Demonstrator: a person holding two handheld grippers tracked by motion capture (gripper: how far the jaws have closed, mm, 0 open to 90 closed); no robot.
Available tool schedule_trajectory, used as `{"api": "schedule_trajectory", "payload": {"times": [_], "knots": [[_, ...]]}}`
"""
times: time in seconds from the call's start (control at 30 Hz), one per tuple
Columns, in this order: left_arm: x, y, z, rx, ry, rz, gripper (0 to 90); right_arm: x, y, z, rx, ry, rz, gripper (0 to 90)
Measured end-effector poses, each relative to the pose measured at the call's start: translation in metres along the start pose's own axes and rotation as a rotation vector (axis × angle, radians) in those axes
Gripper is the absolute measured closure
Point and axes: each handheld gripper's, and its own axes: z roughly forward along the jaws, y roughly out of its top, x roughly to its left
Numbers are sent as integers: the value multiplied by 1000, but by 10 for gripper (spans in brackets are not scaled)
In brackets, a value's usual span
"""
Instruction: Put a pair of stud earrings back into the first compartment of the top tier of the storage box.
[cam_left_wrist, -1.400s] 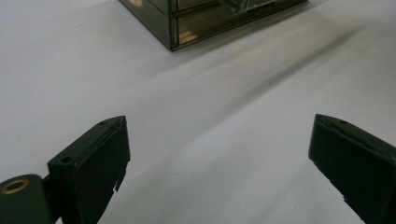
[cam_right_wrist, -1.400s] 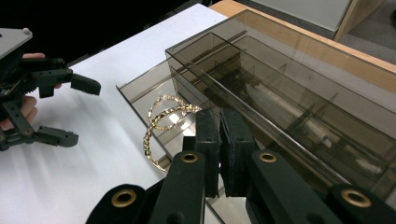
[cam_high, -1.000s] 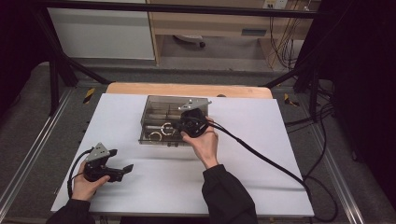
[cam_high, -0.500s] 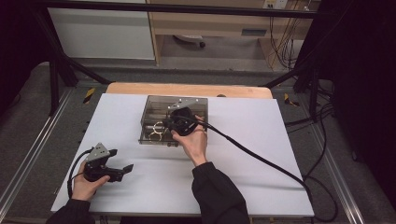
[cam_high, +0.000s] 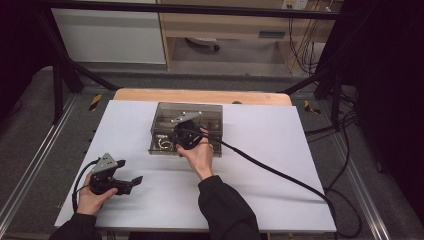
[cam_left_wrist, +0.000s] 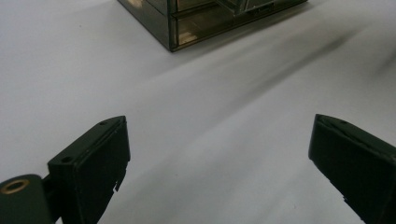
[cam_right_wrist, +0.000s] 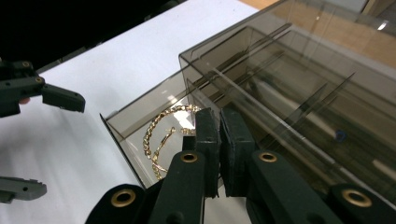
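Two claws are seen at a white-covered bench (cam_high: 280, 165), one at a smoky clear plastic drawer box (cam_high: 210, 112).

The right claw (cam_right_wrist: 219, 140) is held over the front of the smoky clear plastic drawer box, its jaws pressed together with nothing visibly between them. Just beyond its tips, a pulled-out drawer (cam_right_wrist: 122, 125) at the box's near left corner is seen with a gold chain bracelet (cam_right_wrist: 161, 133) lying inside. The box is set toward the far middle of the bench. The left claw (cam_high: 131, 181) is held low near the bench's near left corner, well apart from the box, with its jaws spread wide and nothing between them.
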Motion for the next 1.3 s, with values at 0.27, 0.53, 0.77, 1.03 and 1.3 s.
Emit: {"api": "schedule_trajectory", "payload": {"times": [0.27,0.53,0.77,1.03,1.3], "knots": [[0,0,0,2,0,1,50,2,-2,-3,-7,-4,-30,800],[0,0,0,2,2,2,50,-2,-2,-44,-75,-13,-37,579],[0,0,1,3,3,1,50,-16,-17,-75,-115,-38,-15,366],[0,0,1,6,4,2,50,-38,-40,-109,-147,-61,24,147],[-1,0,2,12,4,2,50,-63,-83,-137,-131,-99,51,49]]}}
